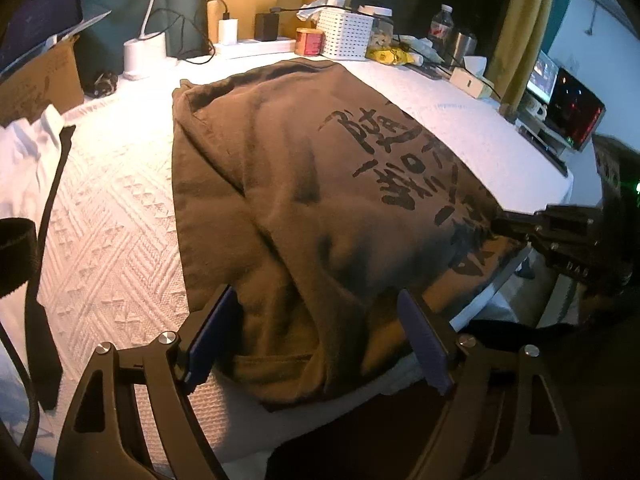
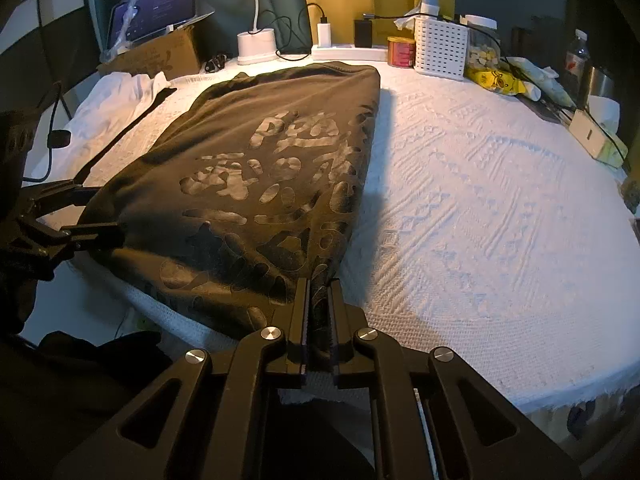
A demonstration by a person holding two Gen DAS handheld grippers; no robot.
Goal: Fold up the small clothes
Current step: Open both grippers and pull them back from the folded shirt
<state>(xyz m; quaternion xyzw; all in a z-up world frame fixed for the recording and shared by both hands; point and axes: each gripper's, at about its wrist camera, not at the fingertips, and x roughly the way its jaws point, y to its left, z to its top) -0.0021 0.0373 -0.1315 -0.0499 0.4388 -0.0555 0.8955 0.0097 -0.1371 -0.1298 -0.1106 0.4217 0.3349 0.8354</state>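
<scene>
Brown shirt (image 1: pixel 304 184) lies folded lengthwise on the white-covered desk (image 2: pixel 480 208), its near end at the desk's front edge.

The left gripper (image 1: pixel 316 340) stands with fingers wide, the shirt's near-left corner between them but ungripped; the right gripper (image 2: pixel 319 320) has its fingers narrow, pinching the near-right corner. The step looks like a lengthwise fold being finished. Next the left needs a fresh grip so both can carry the near end away toward the far end. Open cloth lies right; a white garment (image 1: pixel 24 152) and clutter crowd the left and back.

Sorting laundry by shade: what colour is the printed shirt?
Brown shirt with black lettering; clearest in the left wrist view.
</scene>
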